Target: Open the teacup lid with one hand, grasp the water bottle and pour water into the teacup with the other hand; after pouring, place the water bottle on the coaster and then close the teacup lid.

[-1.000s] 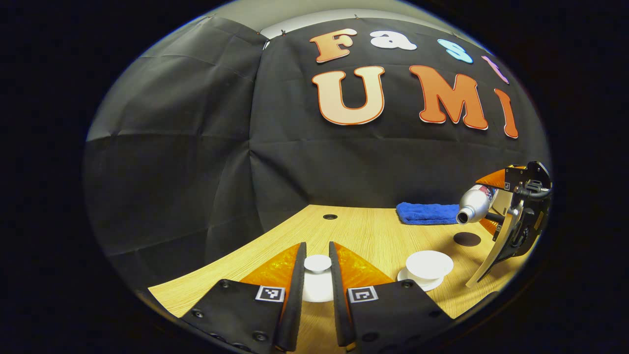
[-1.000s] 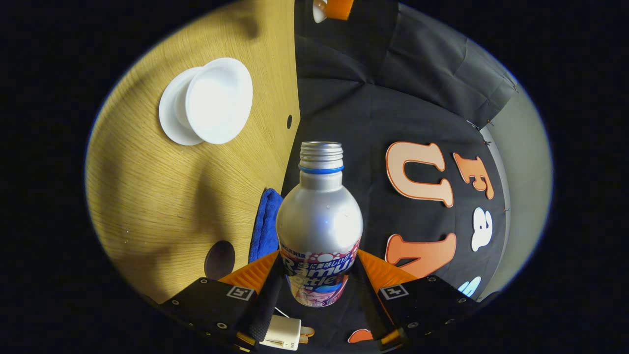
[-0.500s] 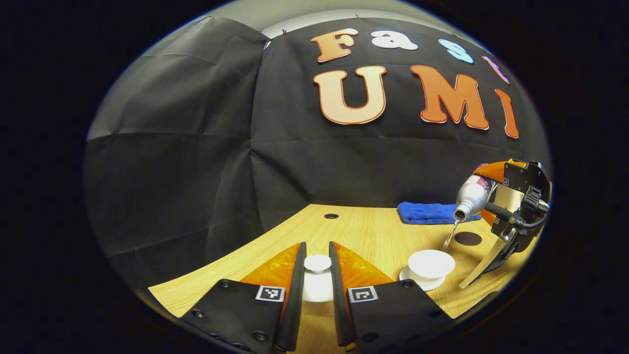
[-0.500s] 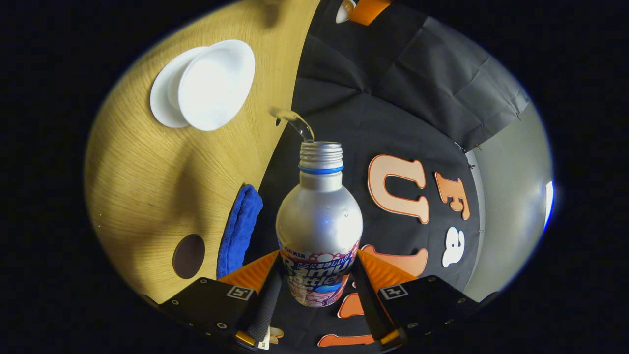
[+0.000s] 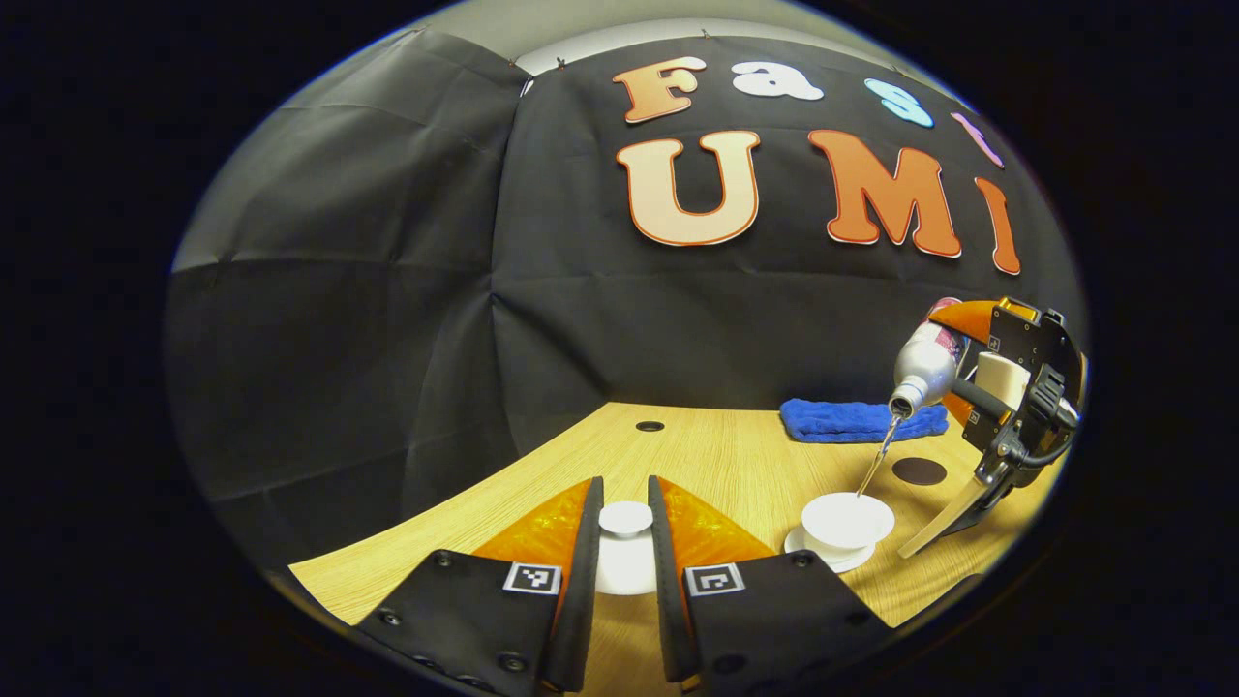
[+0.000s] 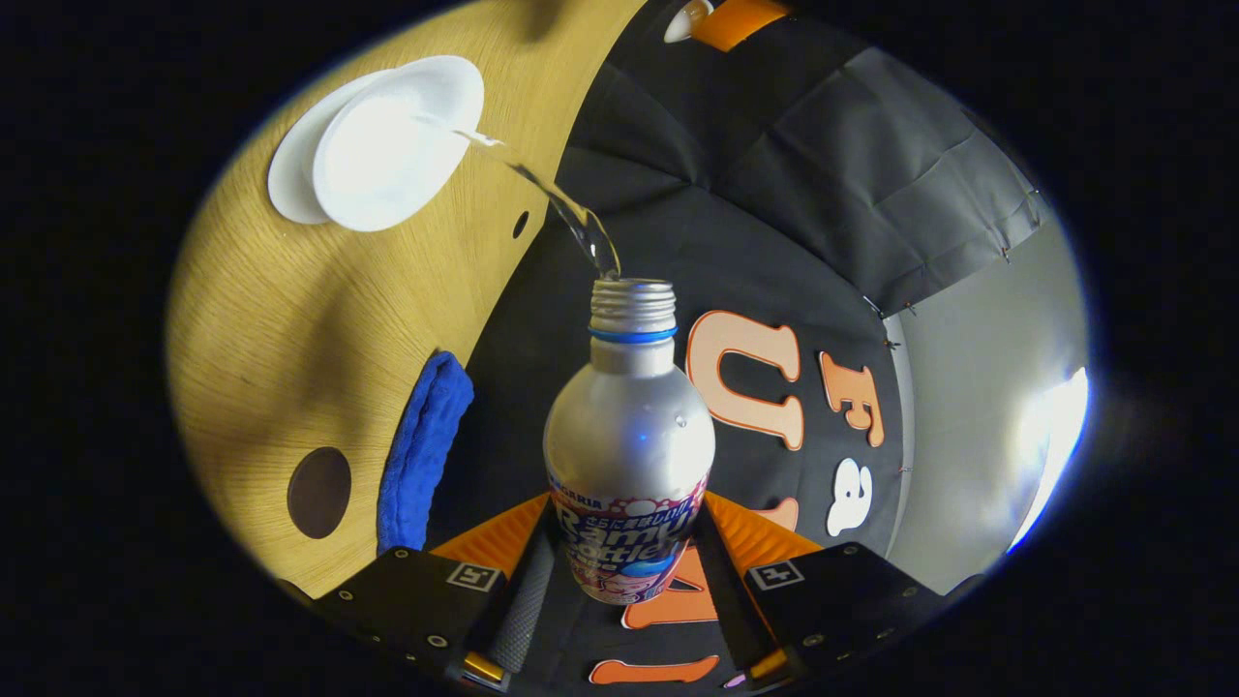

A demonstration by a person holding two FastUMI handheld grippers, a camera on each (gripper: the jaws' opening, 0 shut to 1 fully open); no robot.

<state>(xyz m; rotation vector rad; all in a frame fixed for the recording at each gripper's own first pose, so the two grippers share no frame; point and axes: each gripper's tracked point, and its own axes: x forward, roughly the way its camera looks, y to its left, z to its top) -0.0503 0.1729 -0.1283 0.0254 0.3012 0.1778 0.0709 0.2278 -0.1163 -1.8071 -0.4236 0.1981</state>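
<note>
Water bottle (image 6: 629, 440) was tipped over in the right claw (image 6: 624, 571), whose two fingers squeezed its sides. Its long body pointed neck-first down toward the teacup (image 6: 392, 145), and a thin stream of water (image 6: 566, 208) ran from its mouth into the cup. The cup sat on its saucer (image 5: 832, 560) on the tabletop (image 5: 716, 455). The dark round coaster (image 5: 919, 471) lay just past the cup, beside the blue cloth (image 5: 852, 420), nearer the right claw. The left claw (image 5: 624, 552) squeezed the knob of the teacup lid (image 5: 624, 523), off to the side.
</note>
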